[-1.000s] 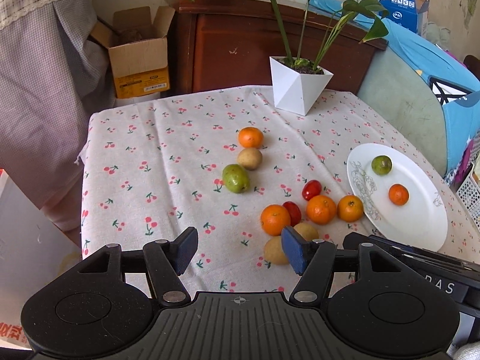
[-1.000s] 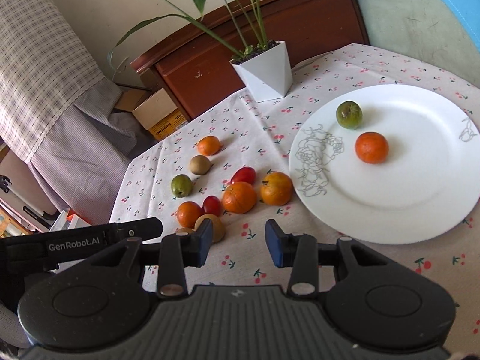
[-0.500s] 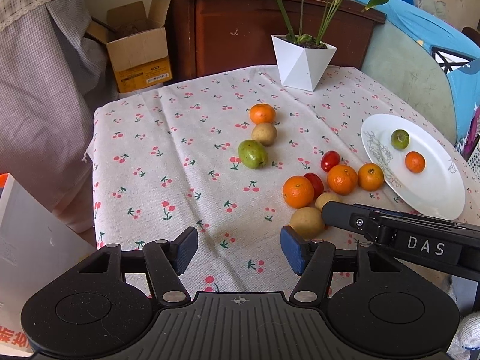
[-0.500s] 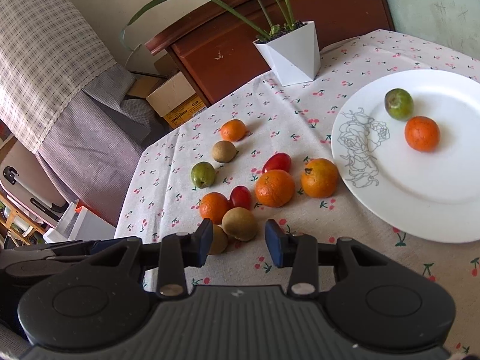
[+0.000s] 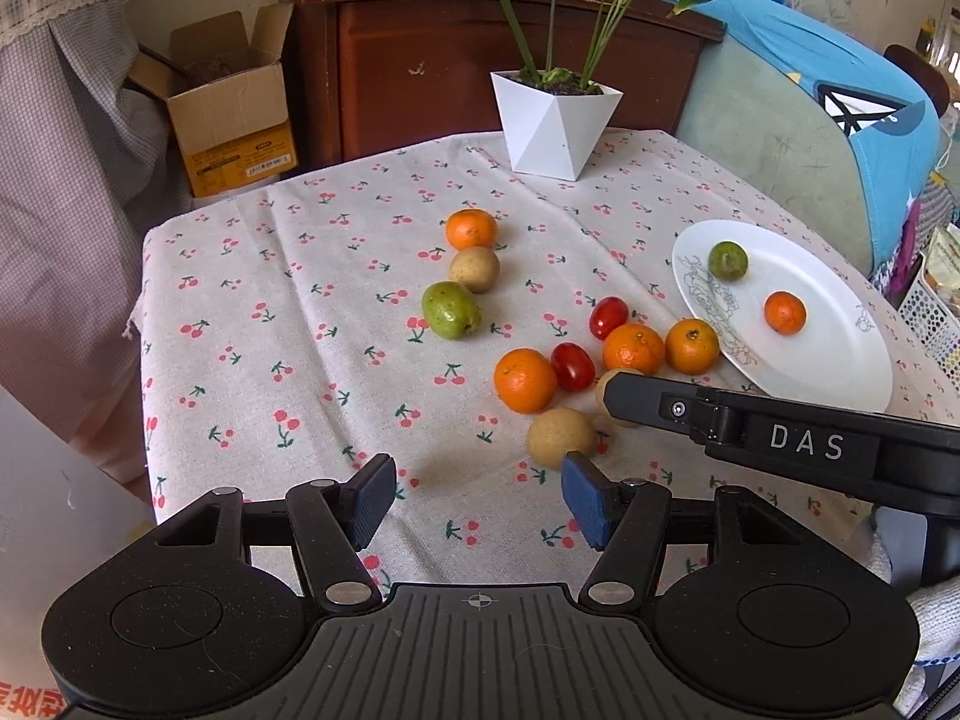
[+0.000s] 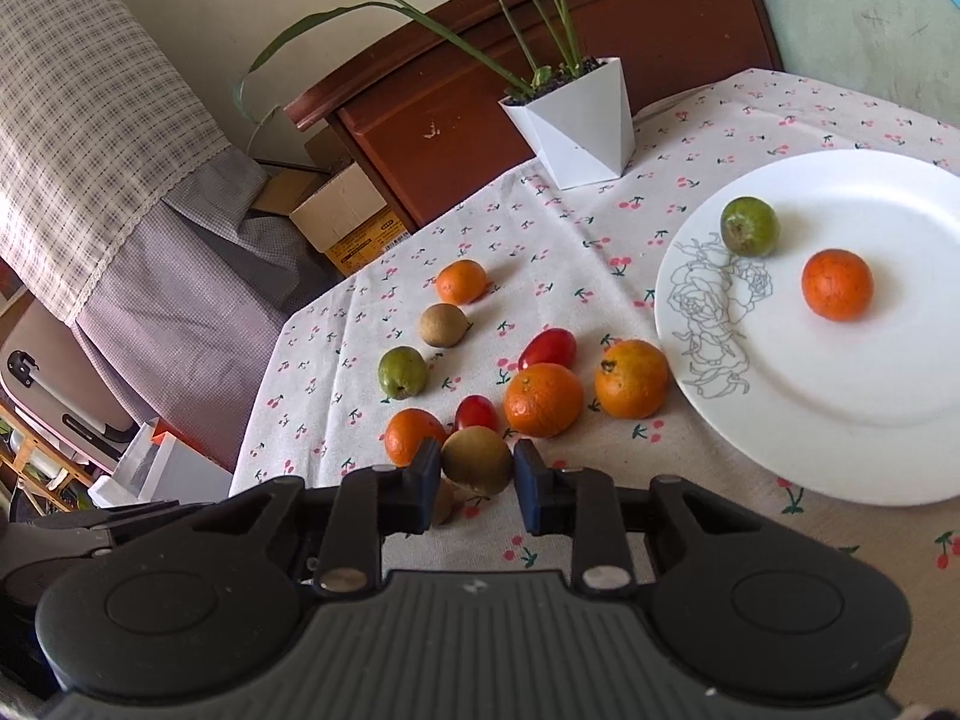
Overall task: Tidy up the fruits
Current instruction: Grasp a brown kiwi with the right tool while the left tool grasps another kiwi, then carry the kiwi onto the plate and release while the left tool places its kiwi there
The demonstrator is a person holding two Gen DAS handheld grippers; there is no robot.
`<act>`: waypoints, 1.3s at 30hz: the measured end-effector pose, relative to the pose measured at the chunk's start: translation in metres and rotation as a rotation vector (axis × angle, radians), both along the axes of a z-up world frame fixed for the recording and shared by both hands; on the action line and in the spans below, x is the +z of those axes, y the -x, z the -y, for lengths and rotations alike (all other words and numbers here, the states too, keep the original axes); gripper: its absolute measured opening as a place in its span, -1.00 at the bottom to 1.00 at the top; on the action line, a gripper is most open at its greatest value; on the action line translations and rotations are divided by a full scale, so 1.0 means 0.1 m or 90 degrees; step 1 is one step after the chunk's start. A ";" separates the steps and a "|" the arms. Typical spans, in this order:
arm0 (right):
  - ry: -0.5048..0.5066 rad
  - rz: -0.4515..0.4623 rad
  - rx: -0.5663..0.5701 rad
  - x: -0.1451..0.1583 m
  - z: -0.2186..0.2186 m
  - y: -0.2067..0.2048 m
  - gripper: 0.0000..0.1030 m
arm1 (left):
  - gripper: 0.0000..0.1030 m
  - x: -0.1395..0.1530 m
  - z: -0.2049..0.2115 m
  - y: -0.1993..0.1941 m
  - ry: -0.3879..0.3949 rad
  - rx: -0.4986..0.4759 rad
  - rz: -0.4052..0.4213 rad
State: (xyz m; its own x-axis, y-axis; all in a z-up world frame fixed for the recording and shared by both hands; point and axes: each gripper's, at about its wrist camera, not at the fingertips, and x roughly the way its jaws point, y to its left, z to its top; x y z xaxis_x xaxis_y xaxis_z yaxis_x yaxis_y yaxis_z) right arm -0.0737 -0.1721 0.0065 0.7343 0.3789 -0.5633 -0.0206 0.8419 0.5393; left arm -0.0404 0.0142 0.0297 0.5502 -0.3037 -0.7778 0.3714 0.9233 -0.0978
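Note:
Several fruits lie on the cherry-print tablecloth (image 5: 300, 300): oranges (image 6: 543, 399), red tomatoes (image 6: 547, 347), brown kiwis (image 6: 443, 325) and a green fruit (image 6: 402, 372). A white plate (image 6: 840, 396) at the right holds a green fruit (image 6: 749, 225) and an orange (image 6: 836, 284). My right gripper (image 6: 477, 477) is open, its fingers on both sides of a brown kiwi (image 6: 477, 459); the pads stand close to it, contact unclear. My left gripper (image 5: 477, 501) is open and empty above the cloth, just left of another kiwi (image 5: 561, 438).
A white faceted plant pot (image 5: 555, 126) stands at the table's far edge. A wooden cabinet (image 5: 456, 60) and a cardboard box (image 5: 231, 114) are behind the table. A blue-covered chair (image 5: 810, 138) is at the right. The table's left edge drops off.
My right gripper has moved forward and down to the fruit cluster, so a brown kiwi now sits between its fingers. My left gripper has pulled back and lifted slightly, staying open.

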 end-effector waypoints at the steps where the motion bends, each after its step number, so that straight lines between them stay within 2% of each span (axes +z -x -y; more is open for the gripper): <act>1: 0.001 0.004 -0.003 0.02 0.01 0.02 -0.48 | 0.16 0.00 0.02 0.01 0.005 -0.005 0.001; 6: -0.008 0.009 -0.013 0.07 0.08 0.06 -0.49 | 0.16 -0.05 0.18 0.02 0.008 -0.027 0.006; 12: -0.011 0.010 -0.026 0.09 0.15 0.09 -0.49 | 0.03 -0.13 0.28 0.01 0.005 -0.024 0.013; 21: -0.010 0.005 -0.041 0.10 0.24 0.15 -0.48 | -0.47 -0.15 0.39 0.01 -0.009 -0.023 0.035; 27: -0.014 0.016 -0.056 0.15 0.34 0.22 -0.48 | -0.47 -0.09 0.44 0.05 0.005 -0.026 0.034; 30: -0.015 0.029 -0.072 0.22 0.43 0.28 -0.48 | -0.48 0.00 0.47 0.04 0.037 -0.022 0.036; 34: -0.016 0.042 -0.117 0.30 0.64 0.37 -0.48 | -0.48 0.15 0.59 0.03 0.070 -0.034 0.064; 37: -0.011 0.043 -0.160 0.32 0.79 0.43 -0.48 | -0.47 0.19 0.73 0.00 0.101 -0.048 0.064; 39: -0.006 0.040 -0.187 0.32 0.88 0.45 -0.48 | -0.47 0.19 0.85 -0.01 0.104 -0.058 0.066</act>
State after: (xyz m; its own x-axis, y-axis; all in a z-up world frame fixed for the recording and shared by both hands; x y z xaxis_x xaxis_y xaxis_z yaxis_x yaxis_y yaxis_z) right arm -0.1192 -0.2601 0.0382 0.8462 0.1502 -0.5112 0.1898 0.8116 0.5525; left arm -0.0392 -0.0707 0.0488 0.5891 -0.4729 -0.6553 0.4686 0.8605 -0.1997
